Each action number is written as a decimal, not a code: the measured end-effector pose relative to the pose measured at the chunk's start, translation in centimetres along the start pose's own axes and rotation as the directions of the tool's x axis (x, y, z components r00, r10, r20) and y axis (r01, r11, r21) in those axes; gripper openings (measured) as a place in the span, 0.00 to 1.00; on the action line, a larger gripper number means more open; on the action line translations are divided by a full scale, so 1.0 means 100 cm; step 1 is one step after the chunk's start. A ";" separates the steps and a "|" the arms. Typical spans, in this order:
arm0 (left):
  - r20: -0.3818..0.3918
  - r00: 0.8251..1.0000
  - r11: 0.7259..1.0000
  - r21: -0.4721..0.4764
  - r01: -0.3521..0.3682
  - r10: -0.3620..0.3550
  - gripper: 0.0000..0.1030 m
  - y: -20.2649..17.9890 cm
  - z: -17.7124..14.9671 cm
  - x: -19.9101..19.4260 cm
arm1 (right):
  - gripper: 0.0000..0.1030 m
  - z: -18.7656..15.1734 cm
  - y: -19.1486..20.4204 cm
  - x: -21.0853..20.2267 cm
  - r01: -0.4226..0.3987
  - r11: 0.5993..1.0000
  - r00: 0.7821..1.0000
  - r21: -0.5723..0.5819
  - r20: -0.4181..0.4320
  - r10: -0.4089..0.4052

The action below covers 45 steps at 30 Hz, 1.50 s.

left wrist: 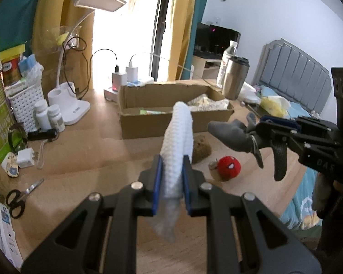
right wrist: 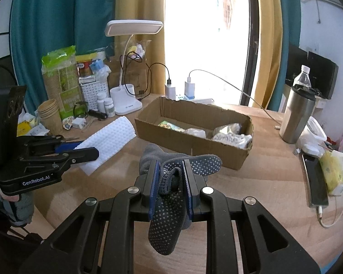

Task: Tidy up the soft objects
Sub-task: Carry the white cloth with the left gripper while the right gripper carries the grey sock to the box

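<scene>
White cloth (left wrist: 178,141) clamped tight in left gripper (left wrist: 171,178), grey sock (right wrist: 169,196) pinched in right gripper (right wrist: 170,182), both held clear above the table (right wrist: 274,164). Open cardboard box (right wrist: 217,153) sits just ahead of both grippers, a few soft items already inside. Under and ahead of left gripper: brown fuzzy ball (left wrist: 202,147), red plush (left wrist: 229,164); lamp (left wrist: 77,111), bottles (left wrist: 49,116) far left, tumbler (right wrist: 296,116) right of box.
</scene>
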<state>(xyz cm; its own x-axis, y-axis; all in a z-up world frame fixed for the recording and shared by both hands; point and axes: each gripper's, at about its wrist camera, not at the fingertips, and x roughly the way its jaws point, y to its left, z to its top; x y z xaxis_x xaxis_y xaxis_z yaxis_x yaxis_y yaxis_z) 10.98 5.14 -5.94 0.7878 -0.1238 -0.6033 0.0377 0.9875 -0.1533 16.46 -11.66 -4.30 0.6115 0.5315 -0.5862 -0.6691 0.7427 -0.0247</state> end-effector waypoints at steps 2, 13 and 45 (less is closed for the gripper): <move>-0.001 1.000 1.000 -0.003 -0.002 0.002 0.17 0.001 0.004 0.003 | 0.21 0.003 -0.003 0.001 -0.001 1.000 1.000 0.001 0.002 0.001; 0.008 1.000 1.000 -0.008 -0.001 0.001 0.17 0.005 0.026 0.017 | 0.21 0.023 -0.018 0.015 -0.011 1.000 1.000 0.007 0.009 0.011; 0.002 0.999 0.998 -0.034 -0.043 0.043 0.17 0.028 0.074 0.072 | 0.21 0.058 -0.064 0.062 -0.014 0.999 1.000 0.048 0.013 0.013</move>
<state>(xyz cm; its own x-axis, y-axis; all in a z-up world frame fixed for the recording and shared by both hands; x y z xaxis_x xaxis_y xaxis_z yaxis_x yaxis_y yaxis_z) 21.27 7.72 -4.95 0.7897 -0.0810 -0.6082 -0.0173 0.9879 -0.1541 27.02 -10.75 -3.11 0.6080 0.5465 -0.5760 -0.6565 0.7540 0.0223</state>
